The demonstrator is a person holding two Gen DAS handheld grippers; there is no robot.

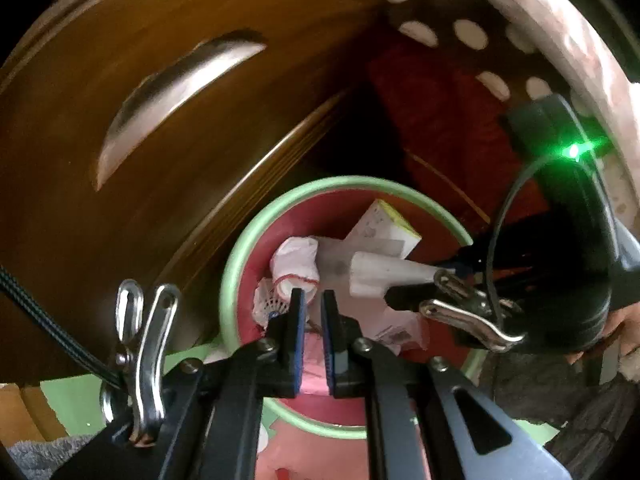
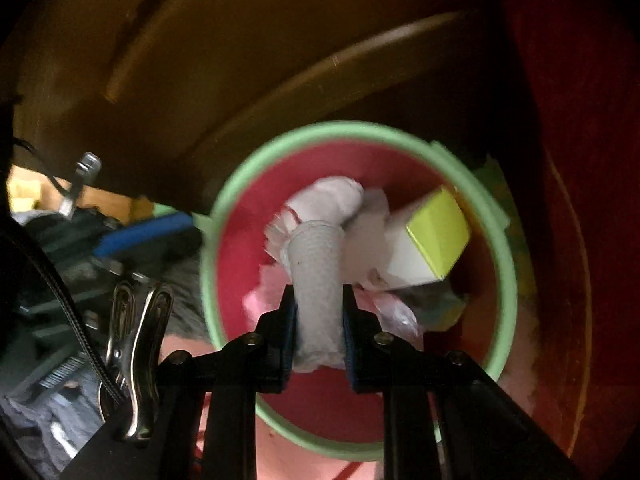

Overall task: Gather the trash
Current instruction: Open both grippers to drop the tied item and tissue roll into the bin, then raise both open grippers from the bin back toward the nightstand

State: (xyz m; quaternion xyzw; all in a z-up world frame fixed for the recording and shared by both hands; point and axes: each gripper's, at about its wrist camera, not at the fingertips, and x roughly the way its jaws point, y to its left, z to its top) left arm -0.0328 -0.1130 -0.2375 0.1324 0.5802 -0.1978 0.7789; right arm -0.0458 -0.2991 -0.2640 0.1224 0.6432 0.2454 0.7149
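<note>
A round bin with a green rim point(image 1: 236, 264) point(image 2: 506, 248) and a red inside sits right under both grippers. It holds a white wad tied with a red band point(image 1: 296, 260) point(image 2: 324, 200), a white box with a yellow-green end point(image 1: 384, 224) point(image 2: 436, 236), a shuttlecock point(image 1: 269, 305) and pink wrappers point(image 2: 260, 300). My right gripper point(image 2: 318, 292) point(image 1: 424, 280) is shut on a white paper cup point(image 2: 318, 264) point(image 1: 380, 276), held over the bin's mouth. My left gripper point(image 1: 312, 304) hangs above the bin's near side, jaws almost together. A pink sliver shows between its pads; I cannot tell whether it is held.
Dark brown wooden furniture point(image 1: 120, 160) curves round the bin's far and left sides. Red cloth point(image 1: 440, 112) lies to the right. A grey rug point(image 1: 36, 456) shows at the lower left. A person's hand point(image 1: 628, 332) grips the right tool.
</note>
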